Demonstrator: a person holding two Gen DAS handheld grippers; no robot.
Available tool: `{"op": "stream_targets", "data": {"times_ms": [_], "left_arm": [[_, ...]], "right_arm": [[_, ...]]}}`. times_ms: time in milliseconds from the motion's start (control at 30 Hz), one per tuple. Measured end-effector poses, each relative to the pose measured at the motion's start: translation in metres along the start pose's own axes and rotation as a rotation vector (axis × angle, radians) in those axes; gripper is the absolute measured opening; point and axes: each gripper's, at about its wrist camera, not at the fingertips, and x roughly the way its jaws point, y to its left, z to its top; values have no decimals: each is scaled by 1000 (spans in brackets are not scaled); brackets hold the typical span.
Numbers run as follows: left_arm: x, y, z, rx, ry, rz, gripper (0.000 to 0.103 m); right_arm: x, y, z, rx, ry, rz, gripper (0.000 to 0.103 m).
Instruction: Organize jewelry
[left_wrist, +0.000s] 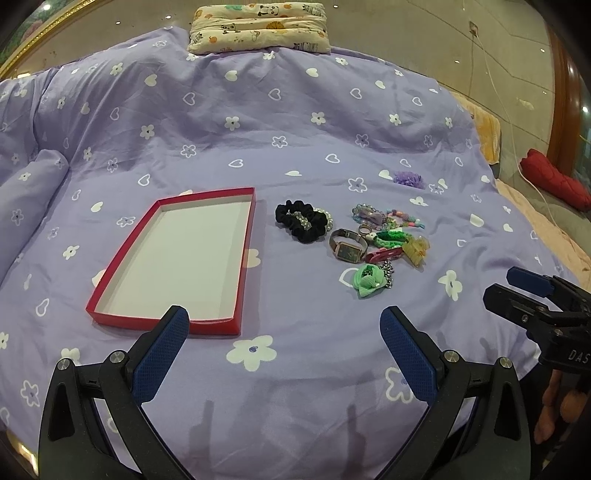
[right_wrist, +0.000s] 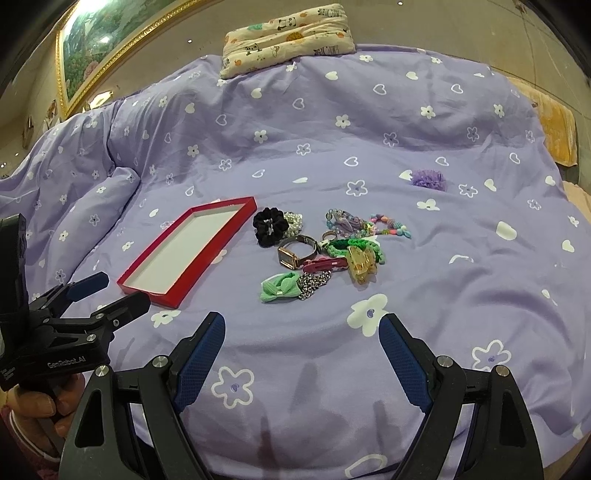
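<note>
A shallow red tray (left_wrist: 245, 254) (right_wrist: 177, 295) with a white floor lies empty on the purple bedspread. Right of it sits a pile of jewelry: a black scrunchie (left_wrist: 301, 219) (right_wrist: 269, 225), a watch (left_wrist: 345, 247) (right_wrist: 291, 254), a green bow (left_wrist: 369, 281) (right_wrist: 280, 290), a silver chain (right_wrist: 314, 284), a red hair clip (left_wrist: 384, 254) (right_wrist: 327, 264), an amber claw clip (left_wrist: 415, 251) (right_wrist: 360, 266) and beaded bracelets (left_wrist: 391, 218) (right_wrist: 369, 223). My left gripper (left_wrist: 284, 325) is open, near the tray's front edge. My right gripper (right_wrist: 301, 328) is open, short of the pile.
A purple pom-pom (left_wrist: 408, 180) (right_wrist: 428, 179) lies apart behind the pile. A patterned pillow (left_wrist: 258, 27) (right_wrist: 288, 35) lies at the head of the bed. A red cushion (left_wrist: 554, 181) lies off the right side. Each gripper shows in the other's view.
</note>
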Motion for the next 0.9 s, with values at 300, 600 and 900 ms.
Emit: {"op": "stream_targets", "data": {"times_ms": [300,600,900], "left_arm": [[-2,0,0,-3,-12,7,103],[-2,1,0,-4,-12,8,103],[-3,0,-1,-3,-13,7,103]], "right_arm": [[-3,2,1,-8,-26,5,87],[-2,4,1,-10,-21,6,87],[-1,6,-1,-8,-16,6,87]]}}
